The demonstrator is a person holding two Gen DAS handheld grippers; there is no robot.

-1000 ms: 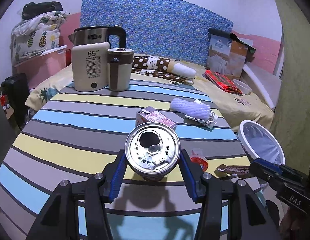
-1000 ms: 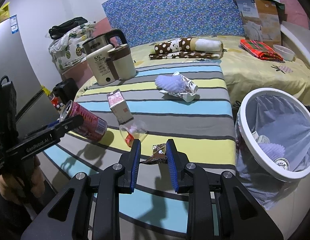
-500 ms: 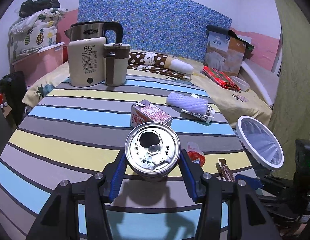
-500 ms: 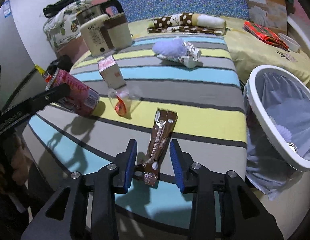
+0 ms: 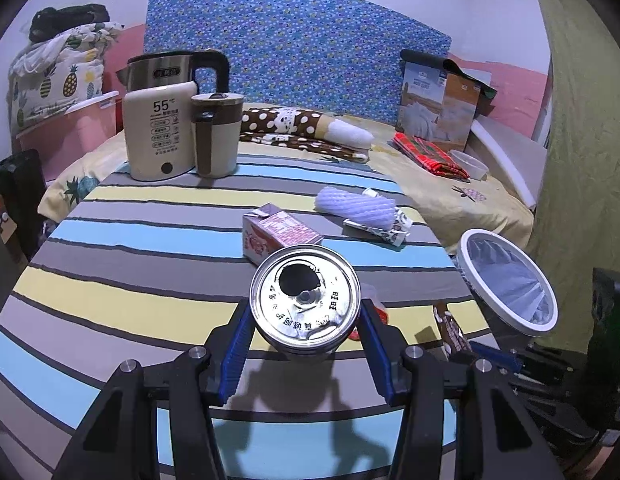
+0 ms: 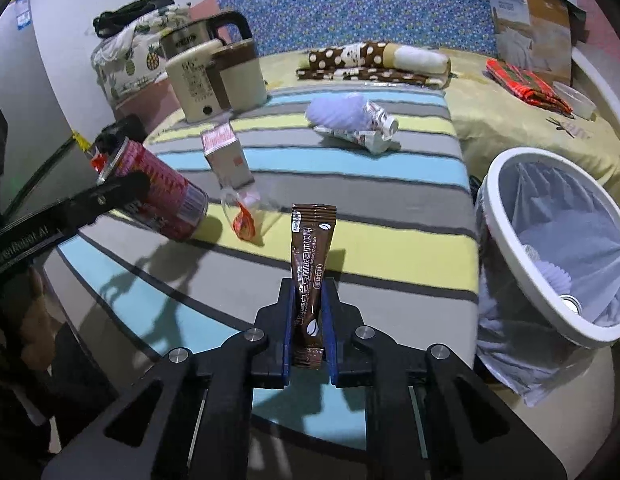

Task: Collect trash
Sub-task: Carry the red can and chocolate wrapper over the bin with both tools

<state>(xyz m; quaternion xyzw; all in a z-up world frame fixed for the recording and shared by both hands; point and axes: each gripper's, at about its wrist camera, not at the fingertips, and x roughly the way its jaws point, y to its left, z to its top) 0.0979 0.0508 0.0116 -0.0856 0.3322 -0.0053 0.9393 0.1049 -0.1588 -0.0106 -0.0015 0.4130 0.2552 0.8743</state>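
Note:
My left gripper [image 5: 305, 344] is shut on a pink drink can [image 5: 304, 307], its open silver top facing the camera, held above the striped table [image 5: 122, 248]; the can also shows in the right wrist view [image 6: 162, 196]. My right gripper [image 6: 308, 320] is shut on a brown coffee sachet [image 6: 310, 264], which stands upright between the pads above the table's near edge. On the table lie a small pink carton [image 5: 276, 234], a white foam net with a crumpled wrapper [image 5: 359, 210] and a clear wrapper with an orange scrap [image 6: 244, 220]. A white bin [image 6: 549, 248] stands at the right.
A kettle [image 5: 164, 120] and a brown-and-cream mug [image 5: 216, 136] stand at the table's far left. A bed with a dotted roll [image 5: 302, 128], a red cloth and a box lies behind. The bin holds a liner, foam and a can.
My right gripper has closed on the coffee sachet and lifted it off the table, now upright. My left gripper has kept the can and drifted slightly.

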